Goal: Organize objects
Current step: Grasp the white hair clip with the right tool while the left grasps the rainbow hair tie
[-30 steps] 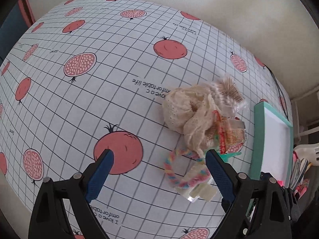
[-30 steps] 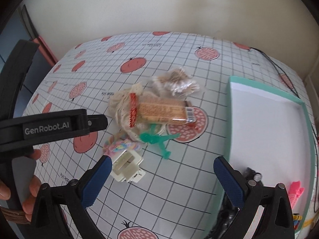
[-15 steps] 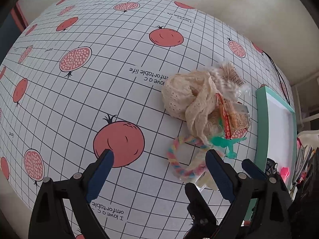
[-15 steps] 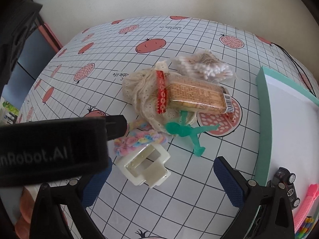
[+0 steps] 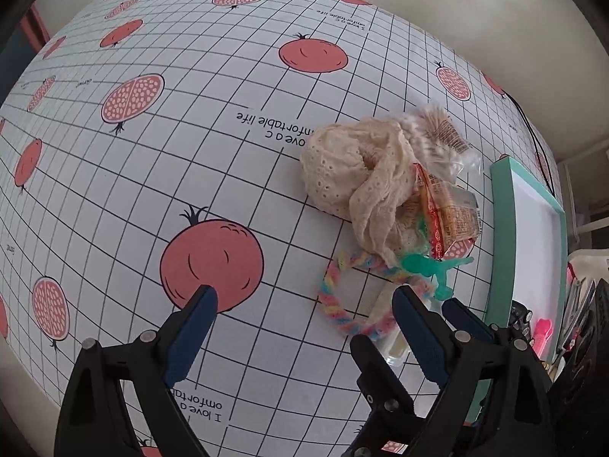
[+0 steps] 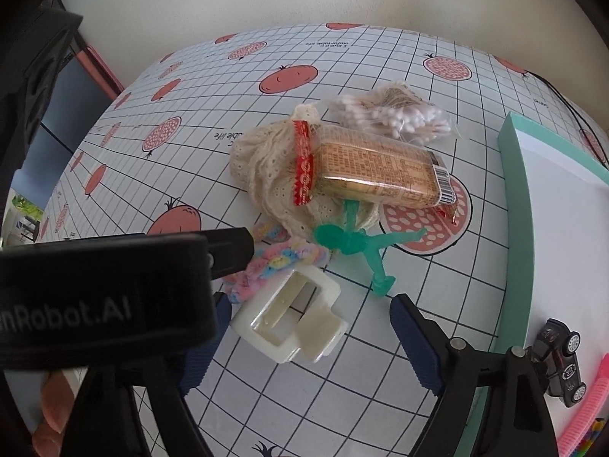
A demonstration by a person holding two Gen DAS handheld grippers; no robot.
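With both the right gripper [image 6: 308, 323] and left gripper [image 5: 304, 301] spread wide and empty, I'd centre the right one over the chunky cream plastic hair claw [image 6: 291, 318] before squeezing.

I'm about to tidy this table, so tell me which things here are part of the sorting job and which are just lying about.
Part of the job:
cream hair claw
rainbow scrunchie
green toy figure
cracker packet
cotton swab bag
lace cloth
teal tray, already holding a toy car and a pink comb

Just lying about:
pomegranate tablecloth
black cable
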